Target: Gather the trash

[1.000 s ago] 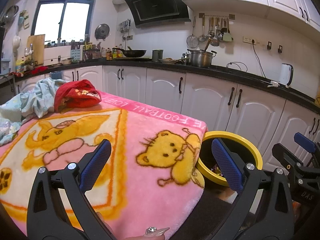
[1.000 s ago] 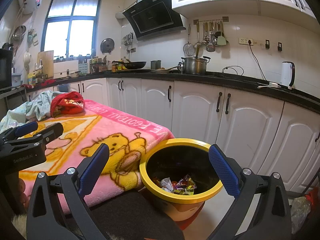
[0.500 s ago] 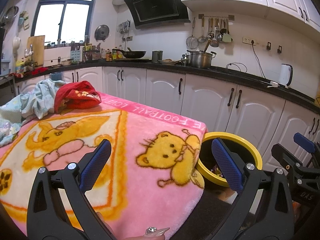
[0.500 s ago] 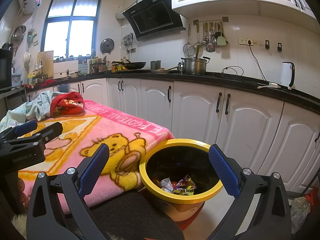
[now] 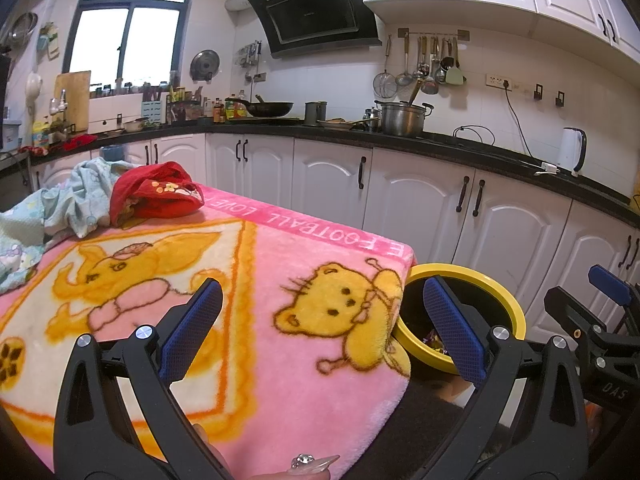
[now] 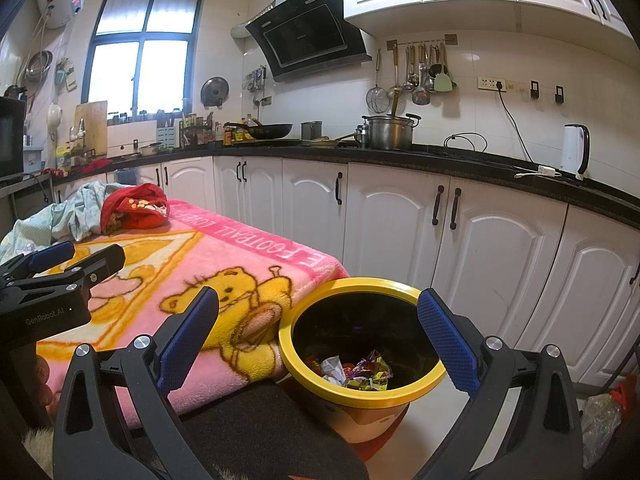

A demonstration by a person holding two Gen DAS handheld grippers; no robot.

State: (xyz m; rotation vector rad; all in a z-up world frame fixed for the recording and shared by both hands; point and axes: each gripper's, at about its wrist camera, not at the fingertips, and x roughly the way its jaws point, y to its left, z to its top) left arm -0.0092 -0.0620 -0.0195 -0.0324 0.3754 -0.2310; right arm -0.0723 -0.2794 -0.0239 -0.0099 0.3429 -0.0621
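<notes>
Beside the right edge of the pink blanket [image 6: 224,256] stands the yellow bin [image 6: 362,344], wrappers [image 6: 356,368] already lying at its bottom. We hold our right gripper [image 6: 316,340] almost directly over it, jaws wide apart and empty; our left gripper [image 5: 320,328], equally spread and empty, hangs over the blanket, farther from the bin. We see no loose trash on the blanket.

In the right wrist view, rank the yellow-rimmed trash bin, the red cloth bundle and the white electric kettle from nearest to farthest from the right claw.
1. Yellow-rimmed trash bin, just ahead between the right claw's fingers.
2. Red cloth bundle, far left on the pink blanket.
3. White electric kettle, far right on the counter.
</notes>
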